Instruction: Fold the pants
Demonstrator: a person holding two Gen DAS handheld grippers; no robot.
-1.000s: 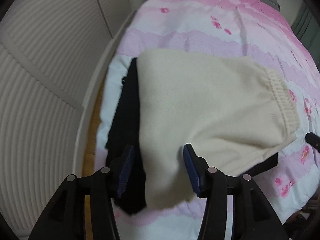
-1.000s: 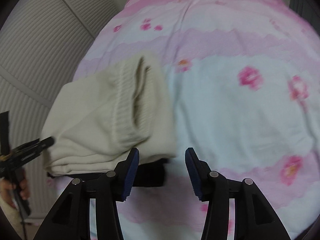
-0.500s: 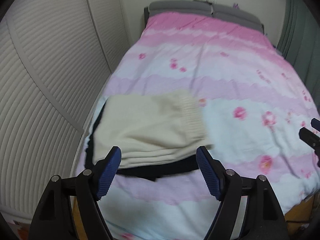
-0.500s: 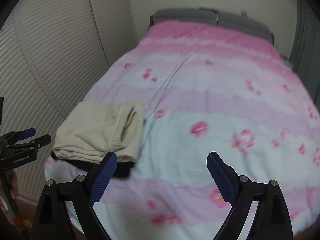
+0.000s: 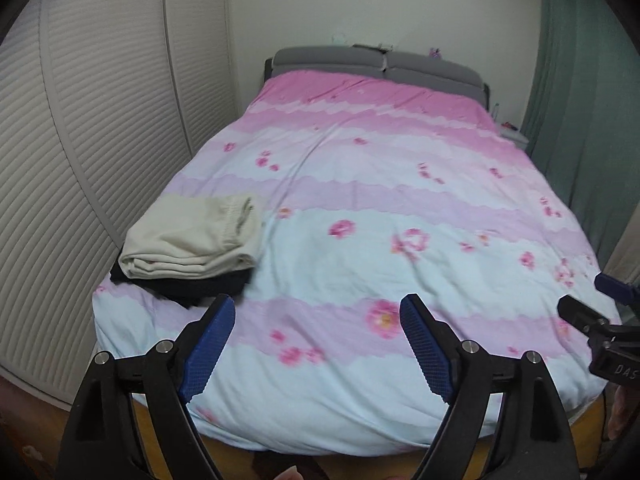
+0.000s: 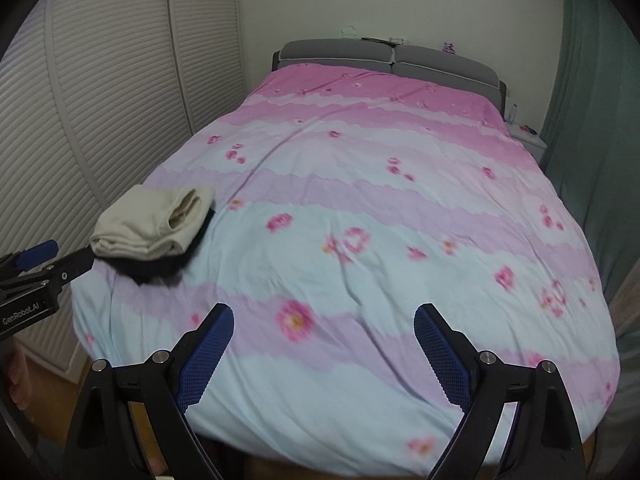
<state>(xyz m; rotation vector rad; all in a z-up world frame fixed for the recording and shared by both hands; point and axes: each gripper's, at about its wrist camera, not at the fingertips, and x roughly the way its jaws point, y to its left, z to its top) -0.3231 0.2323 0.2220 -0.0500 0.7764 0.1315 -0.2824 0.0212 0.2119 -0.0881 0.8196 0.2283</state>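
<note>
Both grippers hang wide open over the foot of the bed, my left gripper [image 5: 318, 344] and right gripper [image 6: 324, 354] each with blue pads spread and nothing between them. I read that as hands-off: the folded cream knit pants [image 5: 192, 238] sit as a compact stack near the bed's left edge, ribbed waistband end turned toward the middle, so the fold looks finished. They rest squarely on top of a folded black garment [image 5: 188, 286], which suggests a pile being built there, out of the working space. Around it spreads the pink, lilac and pale-blue floral duvet [image 5: 400, 216]. Beyond, I see the grey padded headboard [image 5: 376, 64], and white louvred wardrobe doors [image 5: 100, 100] close beside the stack.
</note>
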